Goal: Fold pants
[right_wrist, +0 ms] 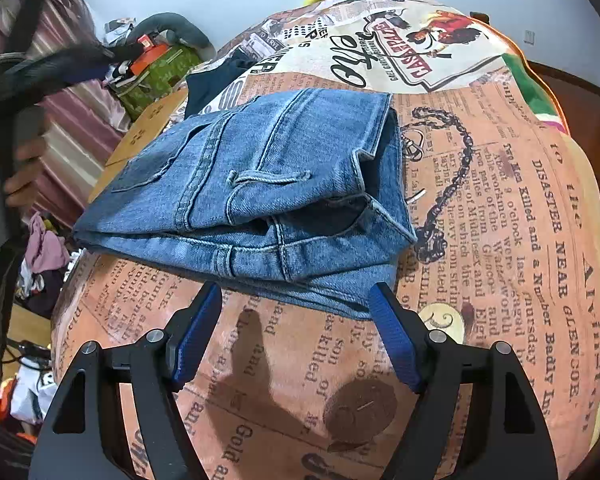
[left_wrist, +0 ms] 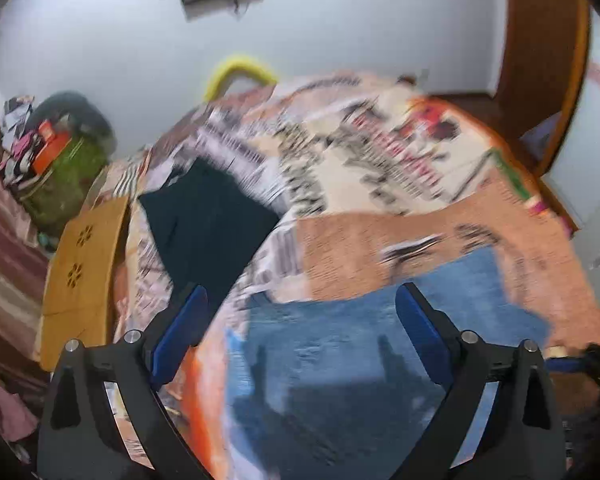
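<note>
Lying folded in a thick stack on the bed (right_wrist: 500,240), the jeans (right_wrist: 260,184) sit just ahead of the right gripper (right_wrist: 296,308), long axis running left to right across its line, near edge between wide, empty jaws. The left gripper (left_wrist: 300,308) hangs over the same denim, also wide and holding nothing. Right looks nearer the stack's edge. Bed cover lies free to the right; the bed's left edge and a black garment (left_wrist: 208,216) crowd the other side.
</note>
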Demonstrator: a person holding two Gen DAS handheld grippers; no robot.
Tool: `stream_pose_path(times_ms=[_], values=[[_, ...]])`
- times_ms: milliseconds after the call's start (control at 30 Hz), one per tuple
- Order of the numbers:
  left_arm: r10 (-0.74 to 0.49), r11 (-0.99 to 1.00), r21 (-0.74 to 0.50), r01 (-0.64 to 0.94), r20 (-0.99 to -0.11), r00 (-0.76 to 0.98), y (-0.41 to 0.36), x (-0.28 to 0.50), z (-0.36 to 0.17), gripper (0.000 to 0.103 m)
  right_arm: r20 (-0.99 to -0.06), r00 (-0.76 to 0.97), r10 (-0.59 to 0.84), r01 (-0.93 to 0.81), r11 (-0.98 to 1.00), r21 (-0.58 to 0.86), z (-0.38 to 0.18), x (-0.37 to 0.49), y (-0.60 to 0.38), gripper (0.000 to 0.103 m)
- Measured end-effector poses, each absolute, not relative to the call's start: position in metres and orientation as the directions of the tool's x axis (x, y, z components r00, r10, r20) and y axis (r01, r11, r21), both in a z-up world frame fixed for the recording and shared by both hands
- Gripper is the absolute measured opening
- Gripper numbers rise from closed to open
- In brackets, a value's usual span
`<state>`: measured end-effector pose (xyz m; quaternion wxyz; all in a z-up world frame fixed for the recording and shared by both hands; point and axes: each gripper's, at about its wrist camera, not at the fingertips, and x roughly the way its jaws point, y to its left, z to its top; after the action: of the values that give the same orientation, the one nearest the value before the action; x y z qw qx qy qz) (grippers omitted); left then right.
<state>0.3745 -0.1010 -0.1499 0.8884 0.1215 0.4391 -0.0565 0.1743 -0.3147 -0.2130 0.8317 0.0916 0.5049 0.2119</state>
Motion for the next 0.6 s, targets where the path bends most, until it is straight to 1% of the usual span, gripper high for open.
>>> stream_pose_path(times_ms=[133,200,267,367,433,500,600], values=[[0.112,0.959,0.235,0.162,-0.833,0.542,-0.075,0.418,-0.195,0.096,-0.813,0.399,0.424,-0.28,0.901,0.333,-0.212,0.183,-0.307,0.074],[0.145,0.958,0.248,0.142,-0.851,0.505,-0.065,0.434,-0.215,0.096,-0.812,0.393,0.43,-0.3,0.895,0.329,-0.211,0.187,-0.3,0.074],[0.169,0.954,0.263,0.143,-0.868,0.467,-0.058,0.448,-0.236,0.096,-0.82,0.391,0.417,-0.308,0.899,0.31,-0.21,0.192,-0.292,0.075],[0.225,0.934,0.316,0.166,-0.882,0.414,-0.053,0.461,-0.268,0.096,-0.827,0.39,0.405,-0.314,0.903,0.294,-0.212,0.197,-0.288,0.077],[0.226,0.927,0.319,0.196,-0.894,0.388,-0.05,0.46,-0.283,0.097,-0.828,0.39,0.403,-0.31,0.904,0.294,-0.213,0.199,-0.288,0.077],[0.196,0.944,0.28,0.176,-0.902,0.385,-0.036,0.449,-0.281,0.097,-0.828,0.392,0.401,-0.306,0.906,0.293,-0.212,0.2,-0.288,0.077],[0.187,0.94,0.279,0.197,-0.903,0.387,-0.021,0.428,-0.278,0.097,-0.836,0.407,0.367,-0.298,0.919,0.259,-0.212,0.202,-0.288,0.076]])
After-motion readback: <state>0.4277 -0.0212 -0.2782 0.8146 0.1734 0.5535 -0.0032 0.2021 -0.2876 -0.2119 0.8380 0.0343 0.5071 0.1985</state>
